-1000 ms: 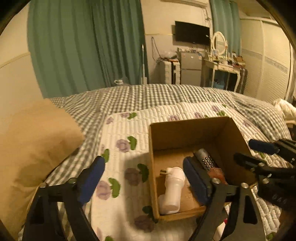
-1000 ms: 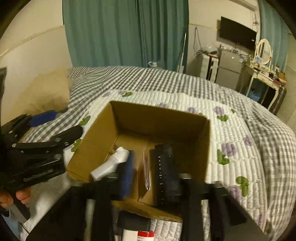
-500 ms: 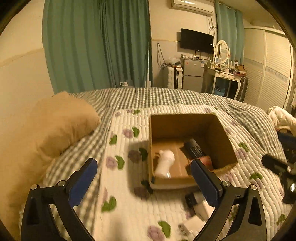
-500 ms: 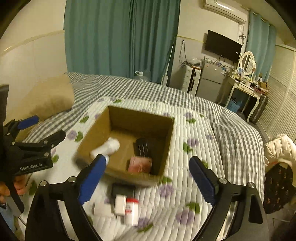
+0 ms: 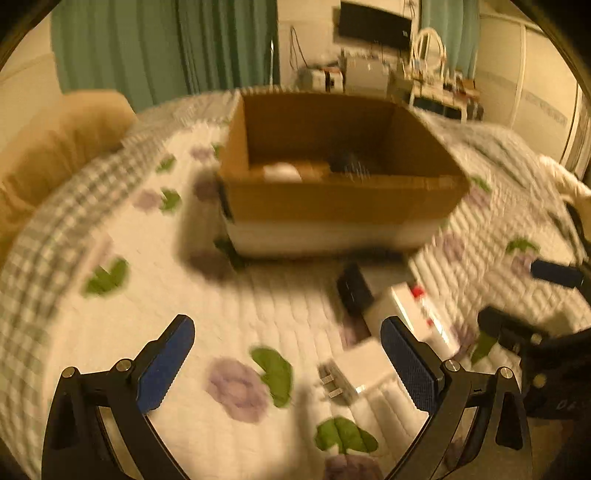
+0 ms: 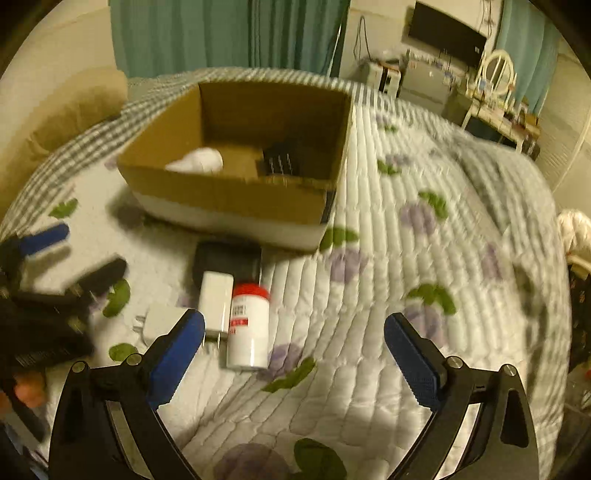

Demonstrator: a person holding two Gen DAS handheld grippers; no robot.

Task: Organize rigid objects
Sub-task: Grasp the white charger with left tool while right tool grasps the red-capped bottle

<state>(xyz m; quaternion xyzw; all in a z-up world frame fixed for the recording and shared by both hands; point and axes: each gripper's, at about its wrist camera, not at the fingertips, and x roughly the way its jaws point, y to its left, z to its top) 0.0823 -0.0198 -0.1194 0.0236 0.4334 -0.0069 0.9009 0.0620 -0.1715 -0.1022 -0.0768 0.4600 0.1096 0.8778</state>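
The box (image 6: 236, 199) sits open on the bed's quilt (image 6: 424, 295), and inside it I can see a white bottle (image 6: 197, 160) lying on the left and a dark remote (image 6: 280, 160) on the right. Just in front of the box, on the quilt, four loose things lie close together: a black case (image 6: 227, 258) nearest the box, a white charger (image 6: 216, 299) overlapping its near edge, a white jar (image 6: 248, 325) with a red cap on its side touching the charger's right side, and a white plug (image 6: 159, 323) with metal prongs to the left. My right gripper (image 6: 293, 363) is spread wide and empty above the quilt, its left finger near the jar and charger. My left gripper (image 5: 286, 363) is also wide and empty, with the plug (image 5: 354, 369) between its fingers. A tan pillow (image 6: 74, 107) lies left of the box, and green curtains (image 6: 221, 33) hang behind the bed.
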